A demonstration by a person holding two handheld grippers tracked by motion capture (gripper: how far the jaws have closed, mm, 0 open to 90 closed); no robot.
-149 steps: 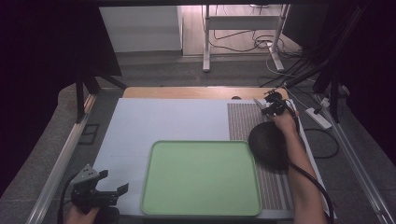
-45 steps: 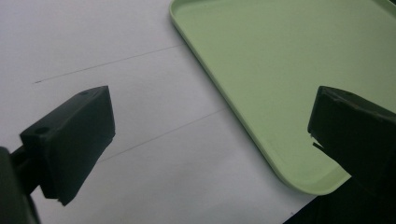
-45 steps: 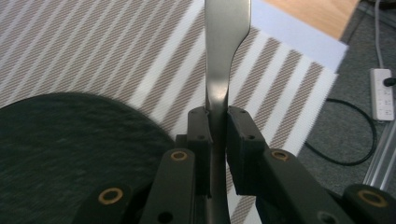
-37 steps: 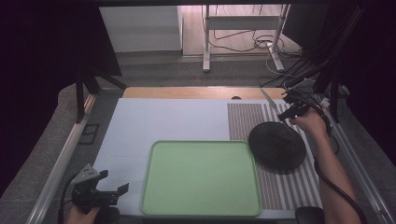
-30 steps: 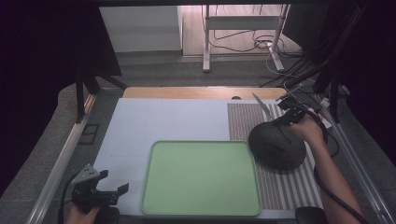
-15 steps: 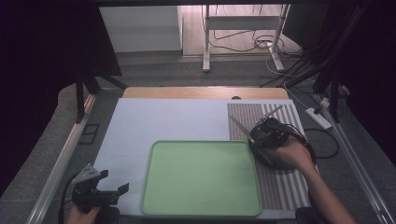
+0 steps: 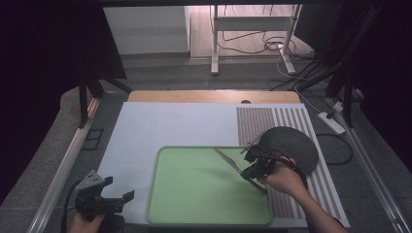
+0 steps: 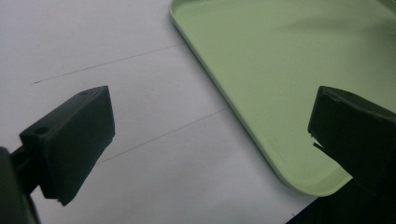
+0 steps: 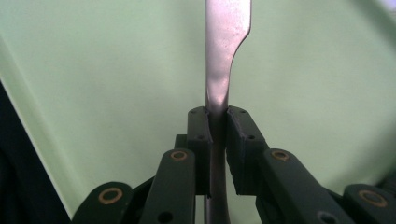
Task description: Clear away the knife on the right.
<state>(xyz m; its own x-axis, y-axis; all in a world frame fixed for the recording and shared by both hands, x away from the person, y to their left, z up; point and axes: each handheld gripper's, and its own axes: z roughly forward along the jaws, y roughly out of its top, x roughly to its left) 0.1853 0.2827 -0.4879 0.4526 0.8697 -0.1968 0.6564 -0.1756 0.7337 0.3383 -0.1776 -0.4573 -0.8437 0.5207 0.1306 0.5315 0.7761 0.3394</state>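
My right gripper is shut on a metal table knife and holds it over the right part of the green tray, the blade pointing left and away. In the right gripper view the pads clamp the knife at its neck, with the green tray behind it. My left gripper stands open low over the white table near the tray's front left corner. In the left gripper view its jaws are wide apart, with nothing in the left gripper and the tray's corner ahead.
A dark round plate lies on the striped mat right of the tray, just behind my right hand. The white table top stretches behind and left of the tray. A power strip and cables lie off the table's right side.
My right gripper has carried the knife from the table's back right, across the dark plate, to above the tray's right part. The left gripper has stayed put.
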